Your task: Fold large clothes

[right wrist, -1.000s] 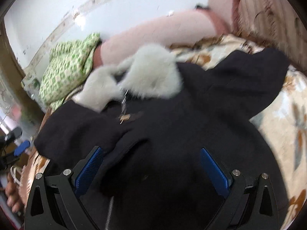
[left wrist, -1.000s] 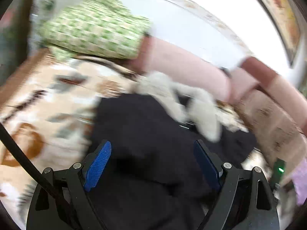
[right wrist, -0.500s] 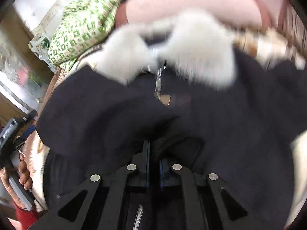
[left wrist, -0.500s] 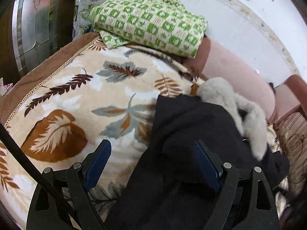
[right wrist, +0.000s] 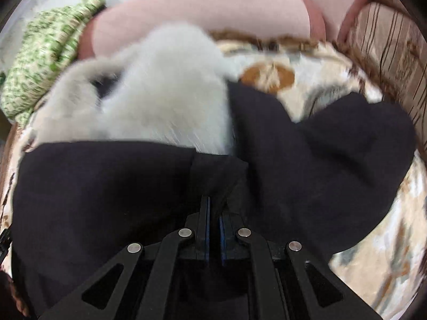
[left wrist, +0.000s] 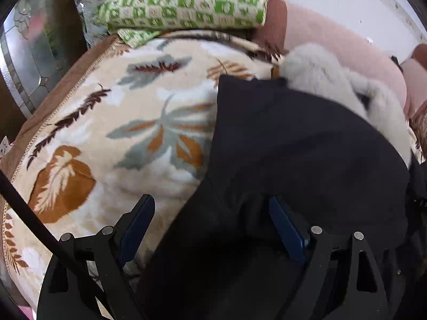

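Observation:
A black coat (left wrist: 307,146) with a grey fur collar (left wrist: 333,85) lies on a leaf-patterned blanket (left wrist: 120,133). My left gripper (left wrist: 210,218) is open, its blue pads over the coat's left edge, the right pad above black cloth. In the right wrist view the coat (right wrist: 106,186) fills the lower frame with the fur collar (right wrist: 160,98) beyond it. My right gripper (right wrist: 214,208) is shut on a fold of the black coat near its middle.
A green-and-white checked cloth (left wrist: 186,2) lies folded at the bed's head, beside a pink bolster (left wrist: 333,45). A striped cushion (right wrist: 395,53) stands at the right. A dark wooden frame and glass panel (left wrist: 24,61) stand left of the bed.
My right gripper closed on the coat and has moved forward toward the collar with it. My left gripper swung left, then settled open over the coat's left edge.

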`<state>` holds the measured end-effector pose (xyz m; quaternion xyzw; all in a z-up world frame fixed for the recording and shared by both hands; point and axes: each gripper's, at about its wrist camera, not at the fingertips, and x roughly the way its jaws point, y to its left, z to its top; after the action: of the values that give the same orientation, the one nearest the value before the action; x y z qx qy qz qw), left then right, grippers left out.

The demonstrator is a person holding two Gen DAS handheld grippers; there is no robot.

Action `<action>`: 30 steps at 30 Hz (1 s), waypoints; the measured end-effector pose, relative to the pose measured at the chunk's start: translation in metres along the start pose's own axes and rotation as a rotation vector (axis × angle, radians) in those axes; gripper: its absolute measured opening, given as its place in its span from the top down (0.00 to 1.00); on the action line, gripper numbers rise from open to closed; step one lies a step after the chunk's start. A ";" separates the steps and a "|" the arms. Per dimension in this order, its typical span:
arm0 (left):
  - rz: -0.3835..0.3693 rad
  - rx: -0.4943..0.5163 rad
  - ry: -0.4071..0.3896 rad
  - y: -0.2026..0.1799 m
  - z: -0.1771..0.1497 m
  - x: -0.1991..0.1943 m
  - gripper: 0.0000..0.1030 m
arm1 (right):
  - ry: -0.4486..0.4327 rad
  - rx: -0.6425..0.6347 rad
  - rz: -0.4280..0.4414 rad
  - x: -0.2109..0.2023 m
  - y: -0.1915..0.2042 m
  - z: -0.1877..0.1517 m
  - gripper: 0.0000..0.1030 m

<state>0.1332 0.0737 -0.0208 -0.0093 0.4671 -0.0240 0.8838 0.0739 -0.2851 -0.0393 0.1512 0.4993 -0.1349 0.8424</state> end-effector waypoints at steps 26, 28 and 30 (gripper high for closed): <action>-0.207 0.058 -0.216 -0.035 -0.020 -0.078 0.16 | -0.284 0.851 0.041 -0.057 -0.377 -0.004 0.27; -0.214 0.057 -0.207 -0.035 -0.021 -0.073 0.16 | -0.287 0.889 0.052 -0.044 -0.387 0.001 0.27; -0.213 0.061 -0.188 -0.036 -0.022 -0.066 0.16 | -0.294 0.910 0.062 -0.032 -0.395 0.005 0.27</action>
<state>0.0769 0.0411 0.0229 -0.0344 0.3775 -0.1309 0.9161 -0.0861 -0.6468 -0.0564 0.4990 0.2603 -0.3344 0.7559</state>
